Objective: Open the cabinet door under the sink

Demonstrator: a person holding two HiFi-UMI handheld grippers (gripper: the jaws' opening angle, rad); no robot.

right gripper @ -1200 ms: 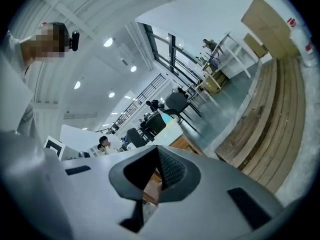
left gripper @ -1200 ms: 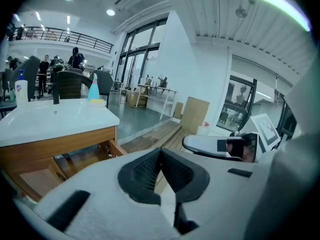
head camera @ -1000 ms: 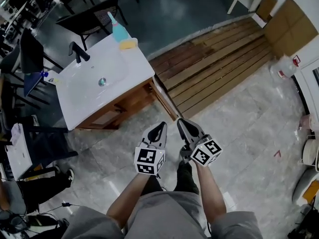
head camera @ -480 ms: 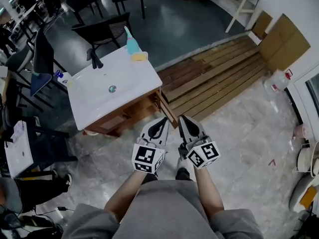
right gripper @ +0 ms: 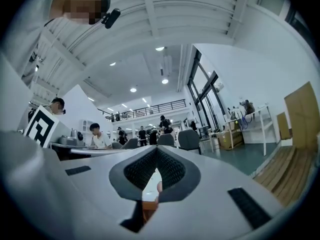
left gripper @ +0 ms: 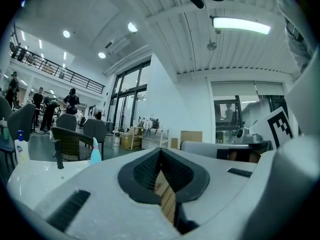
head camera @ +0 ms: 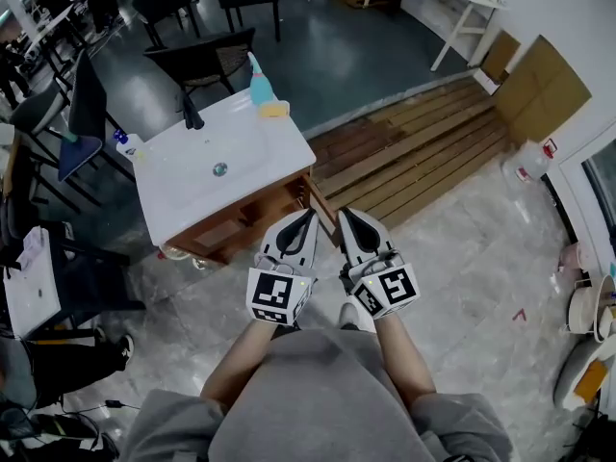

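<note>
Both pairs of tongs hang side by side in front of the sink [head camera: 192,183], on the side away from its black tap [head camera: 192,114], with their tips just short of the wooden cabinet [head camera: 241,221] beneath it. The left tongs [head camera: 309,216] are closed on nothing, the dark pads meeting at the tip. The right tongs [head camera: 345,214] are closed and empty too. Neither touches the cabinet. At the sink's near right corner a wooden door panel [head camera: 323,210] juts out from the cabinet towards the tongs and looks to be standing open. On the sink's far edge, beside the tap, stand a blue bottle [head camera: 259,85] and a yellow sponge [head camera: 274,110]. Wooden decking [head camera: 423,152] lies on the floor to the right of the sink.
</note>
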